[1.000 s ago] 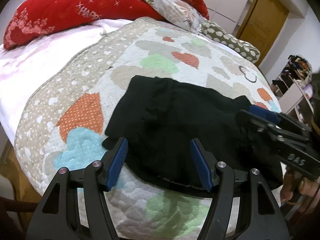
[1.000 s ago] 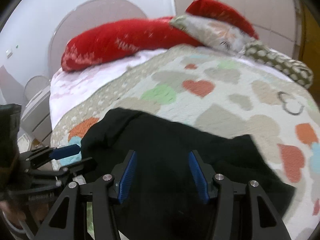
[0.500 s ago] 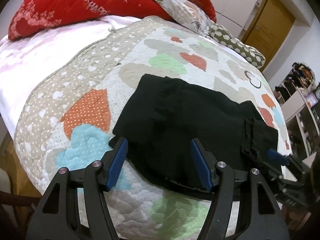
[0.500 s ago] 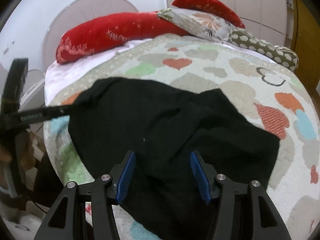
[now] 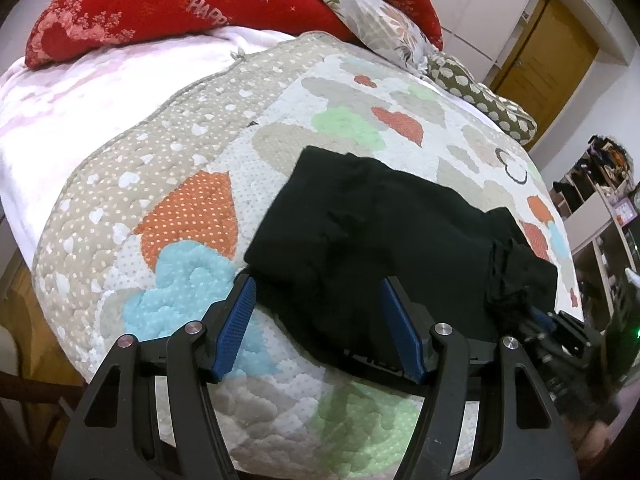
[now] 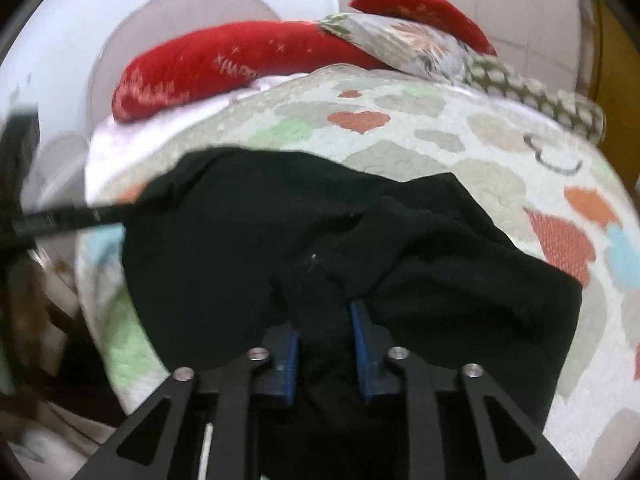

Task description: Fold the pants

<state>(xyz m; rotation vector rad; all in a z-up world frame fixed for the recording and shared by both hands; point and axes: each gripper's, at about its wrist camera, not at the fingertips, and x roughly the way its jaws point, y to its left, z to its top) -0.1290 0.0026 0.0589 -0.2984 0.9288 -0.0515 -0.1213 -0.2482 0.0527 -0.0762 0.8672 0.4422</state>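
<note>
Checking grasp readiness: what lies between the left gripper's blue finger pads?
In the left wrist view, the near edge of the black fabric pants on the heart-patterned quilt lies between the open left gripper pads, untouched.

Left gripper (image 5: 318,320) tilting downward, blue pads (image 5: 236,328) standing wide apart and pressing on nothing, black fabric lying between and under them. Right gripper (image 6: 325,344) also angling down, jaws having just been closing, blue pads (image 6: 362,344) now drawn close together and pinching a bunched fold of the black pants (image 6: 400,264). Showing in the left wrist view only as a blurred dark shape at the lower right, probably gripping there at the cloth's near corner.
</note>
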